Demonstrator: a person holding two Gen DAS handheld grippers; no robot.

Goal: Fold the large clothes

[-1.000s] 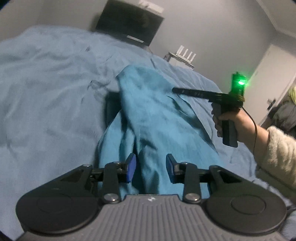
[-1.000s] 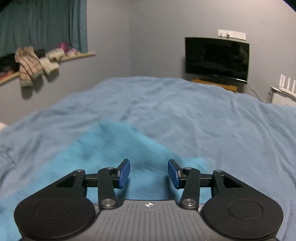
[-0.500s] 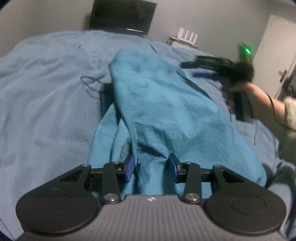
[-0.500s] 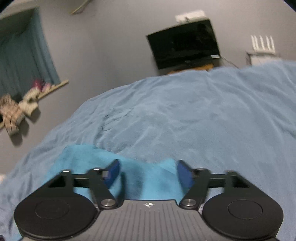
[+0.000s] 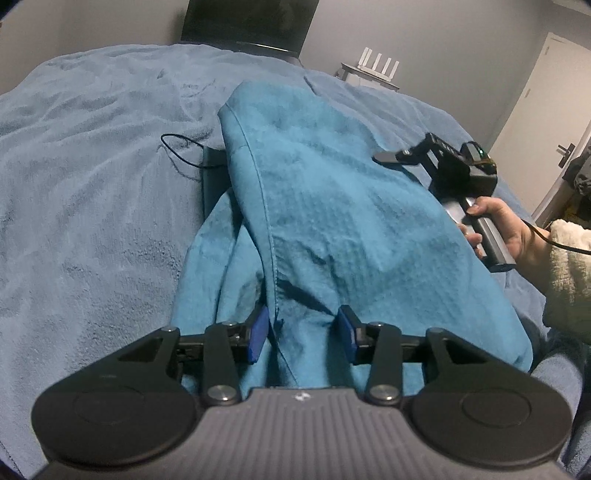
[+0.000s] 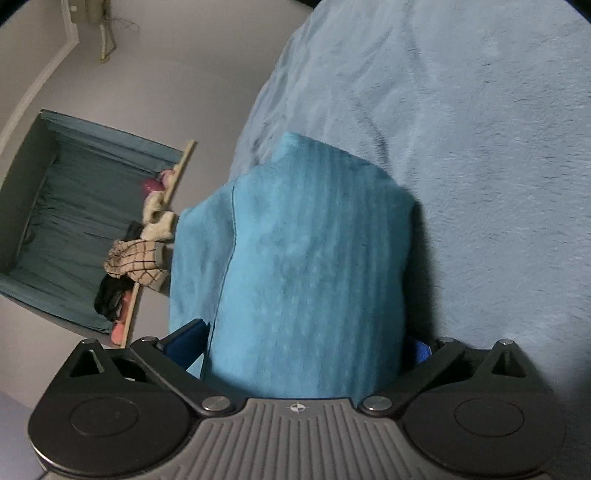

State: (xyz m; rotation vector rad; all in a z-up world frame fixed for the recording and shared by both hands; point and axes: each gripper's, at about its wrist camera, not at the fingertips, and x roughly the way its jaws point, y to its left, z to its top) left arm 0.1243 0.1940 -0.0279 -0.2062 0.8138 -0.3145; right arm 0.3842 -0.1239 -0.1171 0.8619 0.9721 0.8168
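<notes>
A large teal garment lies in a long folded heap on the pale blue bed cover. My left gripper is open at its near end, with a hemmed fold of the cloth lying between its blue pads. My right gripper is open wide and rolled sideways, and the teal garment fills the gap between its fingers. In the left wrist view the right gripper hovers at the garment's right side, held by a hand in a cream sleeve.
A dark flat device with a thin black cable lies on the bed just left of the garment. A TV and a white router stand beyond the bed. A window shelf with soft items is on the wall.
The right gripper has dropped toward the garment, rolled sideways and opened wider, with cloth now between its fingers. The left gripper has come closer to the garment's near fold.
</notes>
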